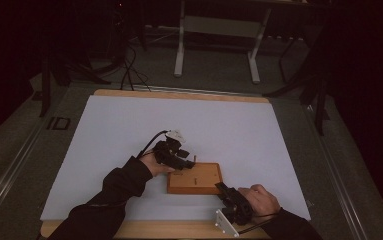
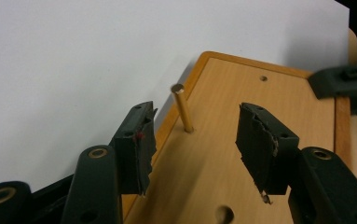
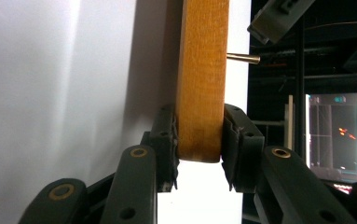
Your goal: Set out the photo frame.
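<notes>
My right claw [image 3: 198, 149] clamps the near edge of a wooden board [image 1: 195, 178], its pads pressed on both faces of the thick, grainy slab. The board is a flat rectangle of warm orange-brown wood with rounded corners and a raised rim, lying on the white sheet [image 1: 129, 130] that covers the bench [image 1: 179, 231], near its front edge. Small drilled holes dot its smooth top. One slim brass-coloured peg [image 2: 182, 108], a round rod with a flat end, stands upright in a hole by the board's edge. My left claw [image 2: 192, 147] hangs half open just behind the peg, its torn black pads clear of it, nothing between them. I can read no writing on the board.
</notes>
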A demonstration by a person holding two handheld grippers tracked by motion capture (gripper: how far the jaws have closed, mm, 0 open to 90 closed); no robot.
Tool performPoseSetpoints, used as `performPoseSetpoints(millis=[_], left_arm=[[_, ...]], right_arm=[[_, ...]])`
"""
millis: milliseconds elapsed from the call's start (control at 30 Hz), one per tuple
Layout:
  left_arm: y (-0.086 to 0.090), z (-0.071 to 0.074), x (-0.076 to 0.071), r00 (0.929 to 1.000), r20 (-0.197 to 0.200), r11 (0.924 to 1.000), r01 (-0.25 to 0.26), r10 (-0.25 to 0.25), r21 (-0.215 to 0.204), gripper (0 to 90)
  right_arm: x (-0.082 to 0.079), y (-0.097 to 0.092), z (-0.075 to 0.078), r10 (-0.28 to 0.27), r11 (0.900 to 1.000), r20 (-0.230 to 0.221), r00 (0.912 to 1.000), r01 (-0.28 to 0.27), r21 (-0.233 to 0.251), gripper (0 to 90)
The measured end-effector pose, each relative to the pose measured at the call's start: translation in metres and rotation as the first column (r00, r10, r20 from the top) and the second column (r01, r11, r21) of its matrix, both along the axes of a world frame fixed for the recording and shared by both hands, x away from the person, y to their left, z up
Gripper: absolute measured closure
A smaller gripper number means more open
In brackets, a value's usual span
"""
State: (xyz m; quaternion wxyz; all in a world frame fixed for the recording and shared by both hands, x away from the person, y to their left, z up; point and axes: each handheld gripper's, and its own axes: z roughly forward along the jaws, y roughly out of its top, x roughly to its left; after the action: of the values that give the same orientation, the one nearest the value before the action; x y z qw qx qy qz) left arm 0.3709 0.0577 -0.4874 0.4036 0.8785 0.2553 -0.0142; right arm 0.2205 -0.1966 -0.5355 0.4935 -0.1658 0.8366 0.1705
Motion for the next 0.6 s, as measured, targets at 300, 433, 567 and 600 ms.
performPoseSetpoints(millis=[300,433,567,600], left_arm=[[0.011,0.007,-0.007,0.9999,0.012,0.9996,-0.01,0.011,-0.025,35.0],[0.017,0.01,-0.009,0.9999,0.013,0.9986,0.012,-0.012,-0.051,23.4],[0.024,0.012,-0.014,0.9984,0.057,0.9985,0.002,0.001,-0.054,16.9],[0.026,0.013,-0.015,0.9978,0.066,0.9977,-0.001,0.006,-0.068,16.2]], right_arm=[[0.009,-0.003,0.013,0.023,0.9997,-0.055,0.9982,-0.022,0.009,69.5],[0.012,-0.003,0.017,0.026,0.9996,-0.073,0.997,-0.025,0.016,69.8],[0.016,-0.004,0.022,0.032,0.9993,-0.095,0.995,-0.03,0.023,70.0],[0.017,-0.004,0.023,0.031,0.9993,-0.097,0.9948,-0.029,0.023,70.1]])
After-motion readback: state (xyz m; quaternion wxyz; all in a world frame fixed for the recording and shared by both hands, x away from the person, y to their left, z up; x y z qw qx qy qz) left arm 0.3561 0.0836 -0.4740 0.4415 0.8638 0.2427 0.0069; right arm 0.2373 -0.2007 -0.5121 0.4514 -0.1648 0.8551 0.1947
